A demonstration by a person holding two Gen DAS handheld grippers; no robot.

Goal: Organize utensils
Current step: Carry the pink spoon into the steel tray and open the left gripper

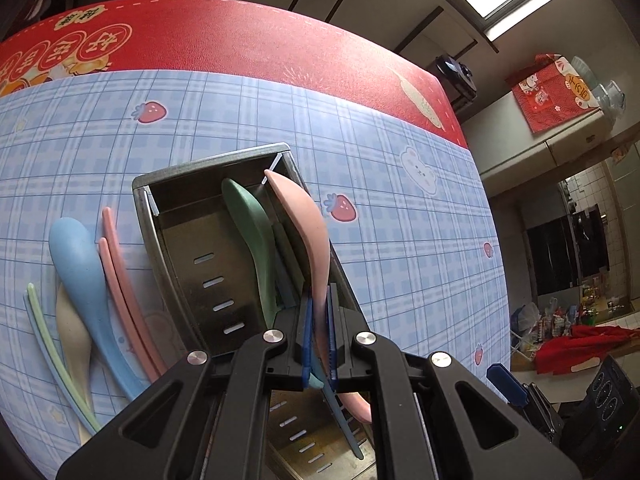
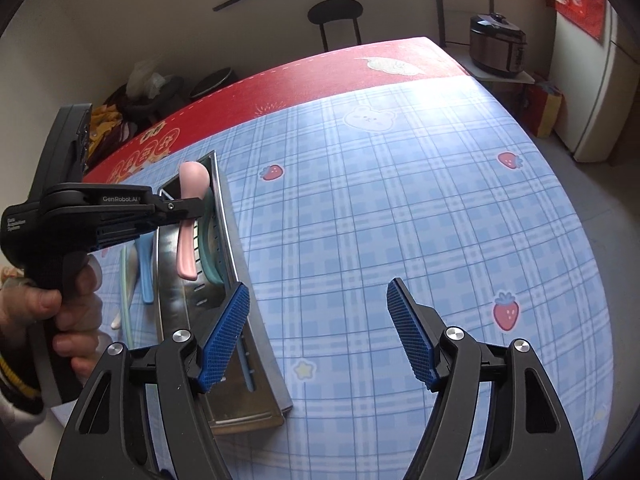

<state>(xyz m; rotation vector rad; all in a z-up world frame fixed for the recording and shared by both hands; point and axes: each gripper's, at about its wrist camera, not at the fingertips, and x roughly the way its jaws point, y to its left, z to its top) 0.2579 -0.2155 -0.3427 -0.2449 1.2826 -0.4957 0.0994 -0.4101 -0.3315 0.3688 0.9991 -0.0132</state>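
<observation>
My left gripper [image 1: 319,332] is shut on a pink spoon [image 1: 306,232], which hangs over the right side of a steel utensil tray [image 1: 176,248]. A green spoon [image 1: 250,236] and blue chopsticks lie inside the tray. On the cloth left of the tray lie a blue spoon [image 1: 82,268], pink chopsticks [image 1: 120,276], green chopsticks [image 1: 52,340] and a cream spoon [image 1: 72,332]. In the right wrist view the left gripper [image 2: 192,210] holds the pink spoon [image 2: 188,236] above the tray [image 2: 240,280]. My right gripper [image 2: 318,328] stands open over the bare cloth, nothing between its pads.
The table wears a blue plaid cloth with strawberries [image 2: 400,200] and a red cloth [image 2: 320,68] at the far side. A black stool [image 2: 335,12] stands behind the table, a rice cooker [image 2: 498,44] at the back right. A hand [image 2: 60,300] grips the left tool's handle.
</observation>
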